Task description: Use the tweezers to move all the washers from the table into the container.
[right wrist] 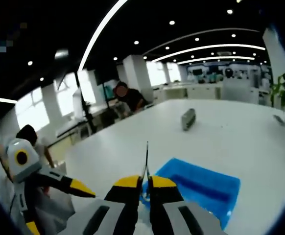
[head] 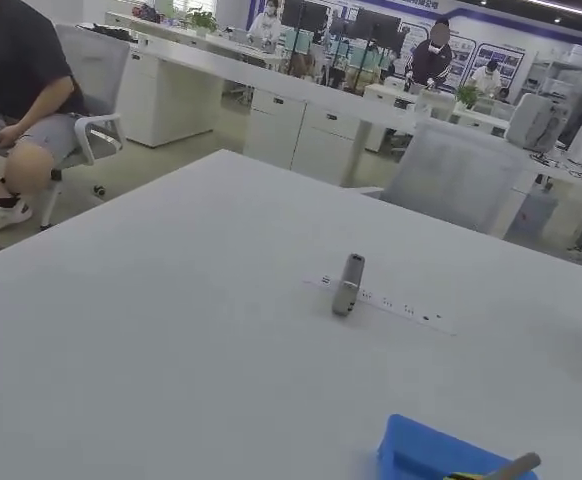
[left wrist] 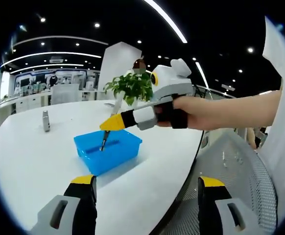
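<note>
Your right gripper (right wrist: 145, 182) pinches the tweezers (right wrist: 146, 159); your left gripper (left wrist: 147, 179) gapes wide. Blue container (head: 421, 452) half cut off on white table (head: 171, 330).

Ahead of your right gripper (right wrist: 143, 182), the white workbench (right wrist: 221, 142) extends toward rows of white desks (right wrist: 206, 90). To its left you see bright windows (right wrist: 66, 95) and a white column (right wrist: 135, 73). Above it, a dark ceiling (right wrist: 44, 29) carries strip lights (right wrist: 103, 29) and round spotlights (right wrist: 171, 22). Ahead of your left gripper (left wrist: 147, 180), a potted plant (left wrist: 130, 87) stands before a white pillar (left wrist: 120, 58).
</note>
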`<action>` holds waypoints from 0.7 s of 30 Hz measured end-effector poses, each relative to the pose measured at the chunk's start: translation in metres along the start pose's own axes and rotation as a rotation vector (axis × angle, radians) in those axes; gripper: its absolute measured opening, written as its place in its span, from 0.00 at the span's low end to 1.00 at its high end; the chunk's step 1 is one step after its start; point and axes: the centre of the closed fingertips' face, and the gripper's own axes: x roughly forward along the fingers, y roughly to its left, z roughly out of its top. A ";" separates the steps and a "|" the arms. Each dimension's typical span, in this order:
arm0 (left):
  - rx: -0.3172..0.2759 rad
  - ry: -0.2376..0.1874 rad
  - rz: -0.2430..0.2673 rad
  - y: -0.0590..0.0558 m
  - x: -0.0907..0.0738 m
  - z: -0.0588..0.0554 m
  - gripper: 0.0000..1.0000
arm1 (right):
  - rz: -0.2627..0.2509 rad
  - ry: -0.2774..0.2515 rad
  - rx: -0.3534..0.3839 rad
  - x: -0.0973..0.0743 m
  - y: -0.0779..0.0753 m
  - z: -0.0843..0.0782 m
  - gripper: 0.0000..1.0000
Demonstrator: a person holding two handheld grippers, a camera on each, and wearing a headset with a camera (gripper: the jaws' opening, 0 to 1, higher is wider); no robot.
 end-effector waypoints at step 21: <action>-0.103 -0.058 -0.034 -0.001 -0.002 0.008 0.86 | -0.029 0.169 -0.041 0.050 -0.036 -0.042 0.04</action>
